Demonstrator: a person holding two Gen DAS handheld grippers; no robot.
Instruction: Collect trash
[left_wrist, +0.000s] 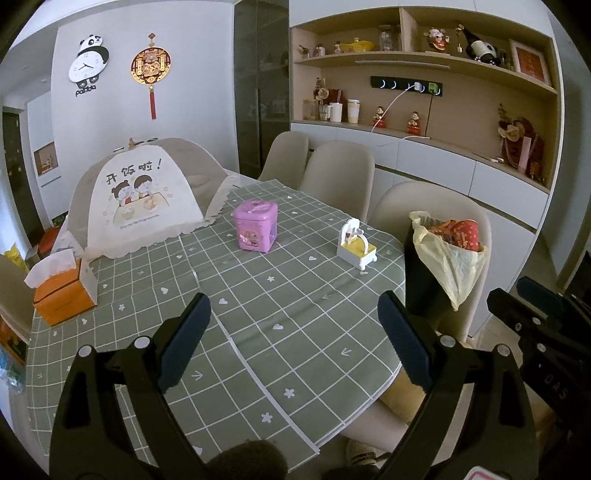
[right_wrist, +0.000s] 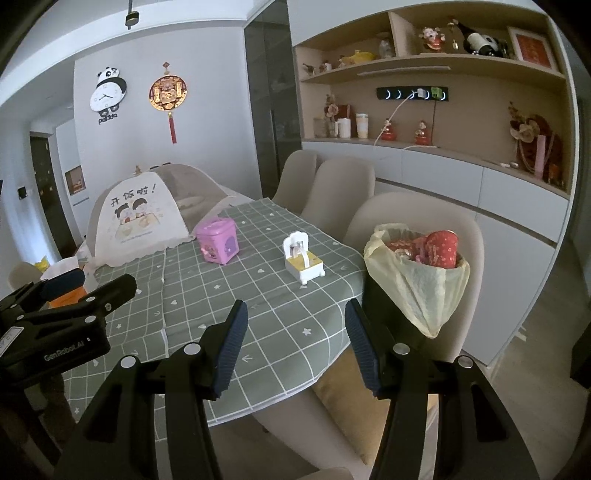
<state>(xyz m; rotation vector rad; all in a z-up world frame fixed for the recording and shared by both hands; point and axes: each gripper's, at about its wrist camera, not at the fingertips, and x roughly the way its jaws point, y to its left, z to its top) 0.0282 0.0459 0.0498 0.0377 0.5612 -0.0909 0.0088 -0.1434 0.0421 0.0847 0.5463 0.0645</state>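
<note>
Now we hold both grippers above the green checked tablecloth (left_wrist: 258, 314): left gripper (left_wrist: 295, 339) and right gripper (right_wrist: 295, 343), jaws spread wide, each gripping nothing. Red crumpled trash (right_wrist: 439, 249) fills the pale yellow plastic bag (right_wrist: 417, 291) lining a black bin beside the table's right edge.

yellow-lined bin (right_wrist: 415, 291), red trash (right_wrist: 441, 248) inside

From my left wrist camera I see the left gripper (left_wrist: 293, 332) spread wide over the green checked tablecloth (left_wrist: 258, 314), with a pink box (left_wrist: 255, 225) and a white-and-yellow toy (left_wrist: 355, 247) ahead, and a yellow-lined trash bin (left_wrist: 448, 251) holding red wrappers beside the table.
</note>
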